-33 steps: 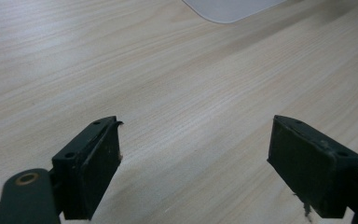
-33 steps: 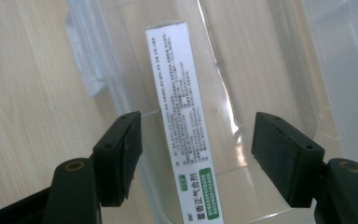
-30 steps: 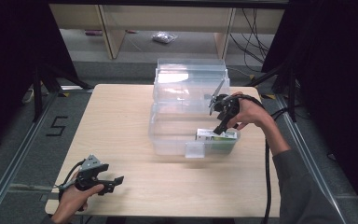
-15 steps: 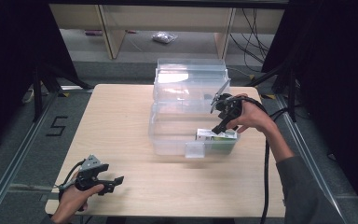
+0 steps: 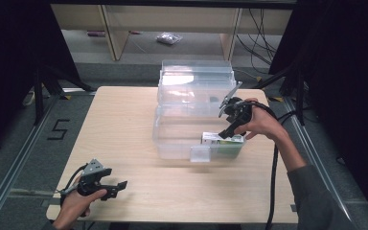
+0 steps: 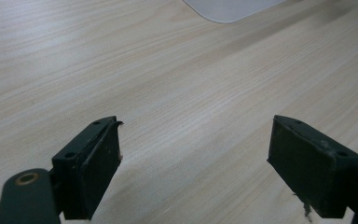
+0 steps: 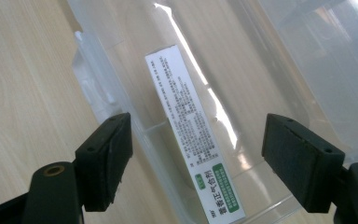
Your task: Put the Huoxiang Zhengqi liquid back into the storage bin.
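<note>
Over the bin's near right corner: my right tongs [image 5: 228,130] hang just above the medicine box [image 7: 193,140].
Just changed: their jaws have been opening; now wide, nothing between the pads.
Box: lying inside the clear bin [image 5: 172,139], by its front wall.
Meaning: I judge the box released, placement done.
Left tongs [image 6: 209,158]: open, empty, over the tabletop [image 5: 124,120].
</note>
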`<state>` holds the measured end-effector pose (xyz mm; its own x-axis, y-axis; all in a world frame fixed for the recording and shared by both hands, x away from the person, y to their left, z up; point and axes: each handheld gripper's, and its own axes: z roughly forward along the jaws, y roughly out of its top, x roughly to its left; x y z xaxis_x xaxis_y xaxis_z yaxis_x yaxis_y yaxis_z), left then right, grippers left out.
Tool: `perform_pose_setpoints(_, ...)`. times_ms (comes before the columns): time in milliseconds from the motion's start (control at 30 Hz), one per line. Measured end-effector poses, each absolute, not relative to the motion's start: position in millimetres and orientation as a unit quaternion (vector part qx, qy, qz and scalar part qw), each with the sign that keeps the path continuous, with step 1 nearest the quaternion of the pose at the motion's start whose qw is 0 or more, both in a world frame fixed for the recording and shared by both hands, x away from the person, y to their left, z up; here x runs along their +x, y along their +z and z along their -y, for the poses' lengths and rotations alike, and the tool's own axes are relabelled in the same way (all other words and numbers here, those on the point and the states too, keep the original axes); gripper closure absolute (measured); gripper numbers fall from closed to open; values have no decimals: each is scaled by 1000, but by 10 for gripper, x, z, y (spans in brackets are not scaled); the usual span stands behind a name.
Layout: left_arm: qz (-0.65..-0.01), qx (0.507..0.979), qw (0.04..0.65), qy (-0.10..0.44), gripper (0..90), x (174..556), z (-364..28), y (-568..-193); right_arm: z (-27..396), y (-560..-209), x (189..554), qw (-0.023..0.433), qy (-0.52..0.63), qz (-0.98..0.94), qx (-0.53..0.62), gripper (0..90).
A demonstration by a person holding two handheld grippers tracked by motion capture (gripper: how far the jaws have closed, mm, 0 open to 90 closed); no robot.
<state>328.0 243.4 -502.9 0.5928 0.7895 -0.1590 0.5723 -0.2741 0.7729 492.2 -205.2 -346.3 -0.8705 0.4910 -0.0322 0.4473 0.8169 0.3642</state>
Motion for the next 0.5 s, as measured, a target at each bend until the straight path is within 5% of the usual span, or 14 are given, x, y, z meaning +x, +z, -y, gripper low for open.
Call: perform_pose_setpoints(500, -434, 787, 419, 130, 161, 3277, -2430, -5029, 2087, -3464, 4804, 69, 202, -942, 259, 240)
